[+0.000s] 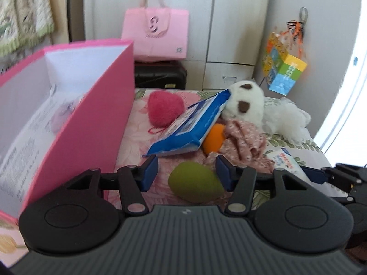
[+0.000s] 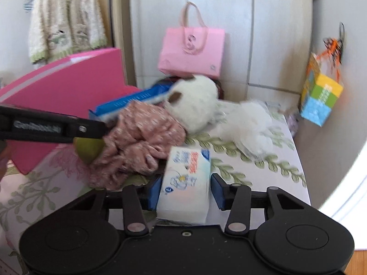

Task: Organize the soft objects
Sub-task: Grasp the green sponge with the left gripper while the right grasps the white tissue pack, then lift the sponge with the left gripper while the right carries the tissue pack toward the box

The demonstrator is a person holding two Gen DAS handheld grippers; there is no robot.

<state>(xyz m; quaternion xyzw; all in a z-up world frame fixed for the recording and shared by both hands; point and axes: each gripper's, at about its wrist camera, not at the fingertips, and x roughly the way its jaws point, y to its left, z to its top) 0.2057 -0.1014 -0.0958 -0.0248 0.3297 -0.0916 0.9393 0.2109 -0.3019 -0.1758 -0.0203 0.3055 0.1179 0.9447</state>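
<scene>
A green egg-shaped sponge point(image 1: 195, 183) lies on the floral bedsheet point(image 1: 133, 137) between the fingers of my left gripper point(image 1: 187, 173). The right pad is at its side, and a gap shows at the left pad, so the gripper is open. My right gripper point(image 2: 185, 192) is shut on a white tissue pack point(image 2: 187, 178), with both blue pads against its sides. Behind lie a pink floral cloth point(image 1: 245, 142), an orange sponge point(image 1: 213, 139), a blue wipes pack point(image 1: 190, 126), a pink heart plush point(image 1: 164, 110), a white plush toy point(image 1: 245, 100) and a white mesh puff point(image 1: 286, 119).
An open pink box point(image 1: 91, 123) stands on the bed at the left, close to my left gripper. A pink paper bag point(image 1: 156, 34) sits on a black case point(image 1: 160, 74) by the wardrobe. A colourful bag point(image 1: 284, 68) hangs on the right wall. A cardigan point(image 2: 66, 18) hangs at the far left.
</scene>
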